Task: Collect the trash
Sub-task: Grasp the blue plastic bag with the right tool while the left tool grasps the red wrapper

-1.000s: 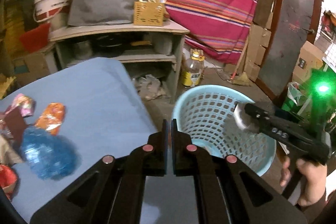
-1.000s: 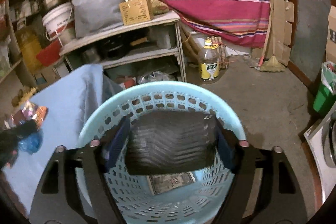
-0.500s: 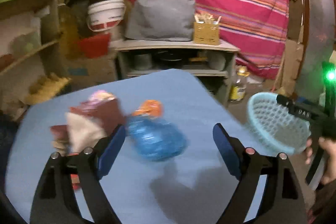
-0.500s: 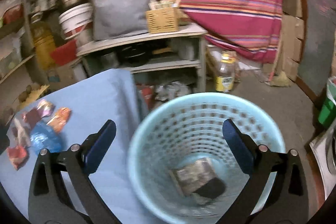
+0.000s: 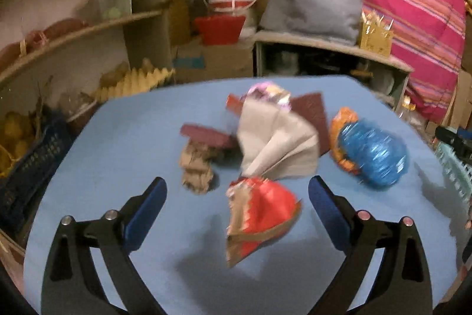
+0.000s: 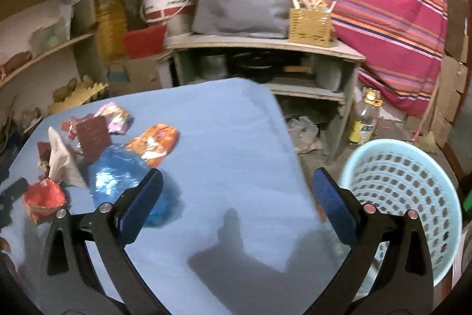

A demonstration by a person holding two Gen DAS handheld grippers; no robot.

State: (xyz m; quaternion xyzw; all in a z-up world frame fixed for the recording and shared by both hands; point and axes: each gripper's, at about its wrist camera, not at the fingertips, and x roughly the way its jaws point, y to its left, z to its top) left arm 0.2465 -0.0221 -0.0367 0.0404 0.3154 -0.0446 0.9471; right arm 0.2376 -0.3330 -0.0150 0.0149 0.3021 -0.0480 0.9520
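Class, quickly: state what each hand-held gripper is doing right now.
Left hand-held gripper: open, holding nothing, above the red wrapper.
Right hand-held gripper: open, holding nothing.

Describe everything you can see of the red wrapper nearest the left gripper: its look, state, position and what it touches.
The red wrapper is a crumpled, torn-open snack packet, glossy red outside with a dull brownish lining showing along its ragged edges. It looks like thin foil-lined plastic. It lies on the blue tablecloth, at the near edge of the trash pile, just in front of the crumpled beige paper, whose lower tip seems to meet it. The left gripper is open, its fingers either side of the wrapper's far end, not touching it.
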